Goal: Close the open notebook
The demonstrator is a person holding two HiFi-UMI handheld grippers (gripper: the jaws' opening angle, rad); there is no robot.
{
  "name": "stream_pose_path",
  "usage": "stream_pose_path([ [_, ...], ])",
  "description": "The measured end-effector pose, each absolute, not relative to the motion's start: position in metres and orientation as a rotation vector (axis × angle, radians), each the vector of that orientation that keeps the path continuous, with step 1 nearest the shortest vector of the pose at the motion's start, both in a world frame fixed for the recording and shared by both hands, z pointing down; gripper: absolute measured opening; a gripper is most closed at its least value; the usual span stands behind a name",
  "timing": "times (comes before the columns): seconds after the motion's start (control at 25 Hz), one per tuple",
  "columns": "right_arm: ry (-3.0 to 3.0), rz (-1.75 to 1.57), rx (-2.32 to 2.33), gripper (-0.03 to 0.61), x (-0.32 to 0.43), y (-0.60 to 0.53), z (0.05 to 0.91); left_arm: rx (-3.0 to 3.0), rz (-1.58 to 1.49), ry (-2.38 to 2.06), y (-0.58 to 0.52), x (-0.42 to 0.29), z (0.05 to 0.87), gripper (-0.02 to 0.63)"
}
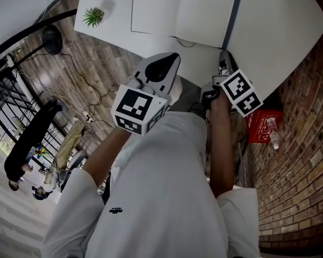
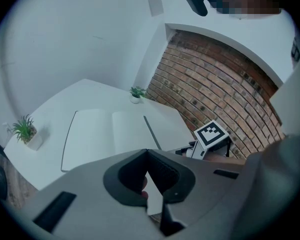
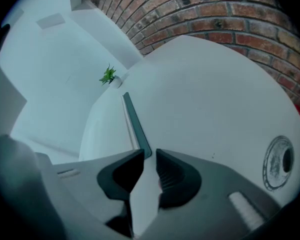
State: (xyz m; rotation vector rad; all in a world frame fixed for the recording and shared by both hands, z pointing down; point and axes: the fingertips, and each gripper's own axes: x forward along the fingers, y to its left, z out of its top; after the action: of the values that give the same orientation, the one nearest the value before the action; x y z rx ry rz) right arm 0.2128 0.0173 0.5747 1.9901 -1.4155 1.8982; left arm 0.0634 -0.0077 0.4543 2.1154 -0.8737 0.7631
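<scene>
The notebook (image 1: 183, 12) is lying open, flat on the table (image 1: 274, 36). I am holding my left gripper (image 2: 147, 156) shut and empty short of the notebook's near edge, while aiming my right gripper (image 3: 149, 156), a crack open and empty, at its right cover (image 3: 136, 126), probably to flip it.

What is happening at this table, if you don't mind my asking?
A person stands at the white table with a gripper in each hand. The notebook lies open and flat on it. Both grippers are held just short of it, and neither appears to touch it. The left gripper has its jaws shut and empty. The right gripper has its jaws slightly apart with nothing between them. A small potted plant sits near the table's corner.
</scene>
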Motion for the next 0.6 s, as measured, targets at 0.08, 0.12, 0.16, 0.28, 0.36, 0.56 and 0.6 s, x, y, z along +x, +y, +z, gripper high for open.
stream_pose_path([
  [0.08, -1.435, 1.911, 1.975, 0.109, 0.212, 0.015, 0.575, 2.114, 0.763, -0.872, -0.007, 0.063, 0.455, 0.003],
  [0.12, -1.444, 1.921, 1.971, 0.114, 0.211, 0.014, 0.574, 2.114, 0.763, -0.872, -0.006, 0.063, 0.455, 0.003],
  [0.16, -1.453, 1.936, 1.967, 0.115, 0.210, 0.012, 0.574, 2.114, 0.762, -0.873, -0.006, 0.063, 0.455, 0.003],
  [0.28, -1.478, 2.008, 1.953, 0.133, 0.208, 0.005, 0.571, 2.111, 0.760, -0.879, -0.008, 0.061, 0.454, 0.003],
  [0.36, -1.496, 2.042, 1.937, 0.160, 0.206, 0.001, 0.569, 2.109, 0.759, -0.882, -0.008, 0.060, 0.454, 0.003],
  [0.56, -1.422, 1.979, 1.928, 0.072, 0.213, 0.008, 0.576, 2.107, 0.758, -0.882, -0.009, 0.063, 0.454, 0.003],
  [0.6, -1.403, 1.958, 1.929, 0.049, 0.215, 0.009, 0.577, 2.108, 0.758, -0.880, -0.009, 0.063, 0.454, 0.003],
])
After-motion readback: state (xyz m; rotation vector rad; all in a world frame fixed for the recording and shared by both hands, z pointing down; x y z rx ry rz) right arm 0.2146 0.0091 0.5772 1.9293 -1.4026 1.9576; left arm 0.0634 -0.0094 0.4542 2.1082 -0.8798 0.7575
